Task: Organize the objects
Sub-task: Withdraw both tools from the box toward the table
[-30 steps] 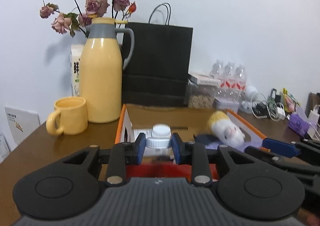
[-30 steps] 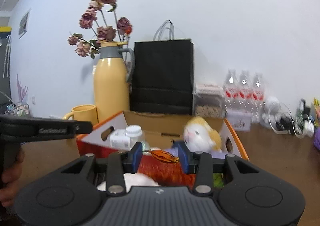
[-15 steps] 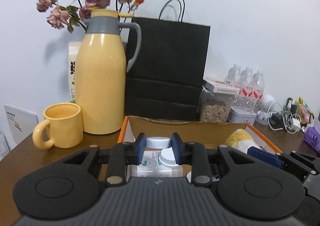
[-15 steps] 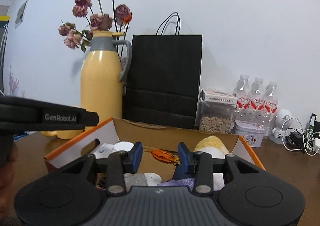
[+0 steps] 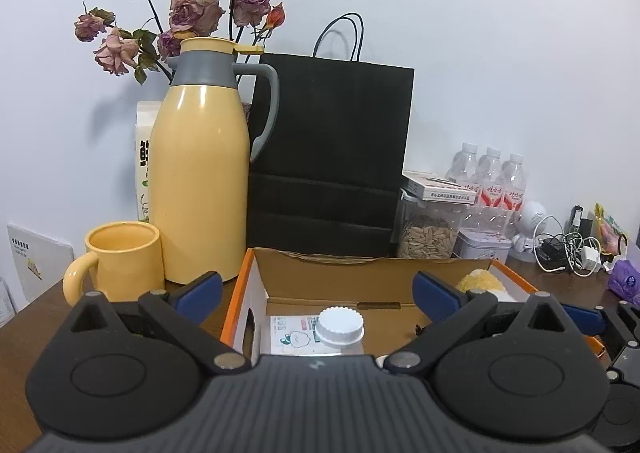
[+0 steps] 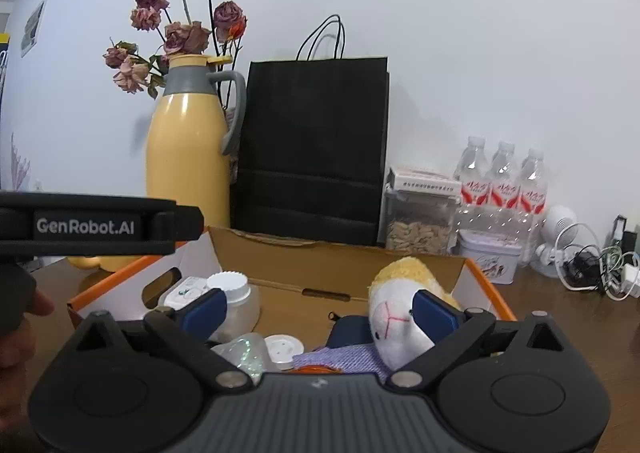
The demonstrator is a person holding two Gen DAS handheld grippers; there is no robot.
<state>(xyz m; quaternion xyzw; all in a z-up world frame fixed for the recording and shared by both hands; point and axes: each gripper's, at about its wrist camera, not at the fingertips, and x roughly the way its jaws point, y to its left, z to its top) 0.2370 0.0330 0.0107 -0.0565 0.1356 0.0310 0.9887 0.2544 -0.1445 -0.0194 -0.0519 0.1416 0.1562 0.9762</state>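
Note:
An open cardboard box with an orange rim (image 5: 376,277) (image 6: 336,257) sits on the wooden table. Inside stand a white-capped bottle (image 5: 340,327) (image 6: 234,293) and a labelled white pack (image 5: 290,337), with a yellow-and-white plush toy (image 6: 394,313) (image 5: 480,281), a small clear bag (image 6: 244,353), a round white lid (image 6: 284,347) and purple cloth (image 6: 340,357). My left gripper (image 5: 318,293) is open and empty above the box's near left side. My right gripper (image 6: 320,309) is open and empty above the box's near edge, with the plush by its right finger.
Behind the box stand a yellow thermos jug (image 5: 200,169), a yellow mug (image 5: 120,261), a black paper bag (image 5: 328,157), a seed jar (image 5: 430,229), water bottles (image 5: 492,181) and tangled cables (image 5: 568,249). The left gripper's body (image 6: 92,227) crosses the right wrist view's left side.
Both grippers opened wide. The left one let go of the white-capped bottle, which now stands in the box. Both pulled back and rose slightly.

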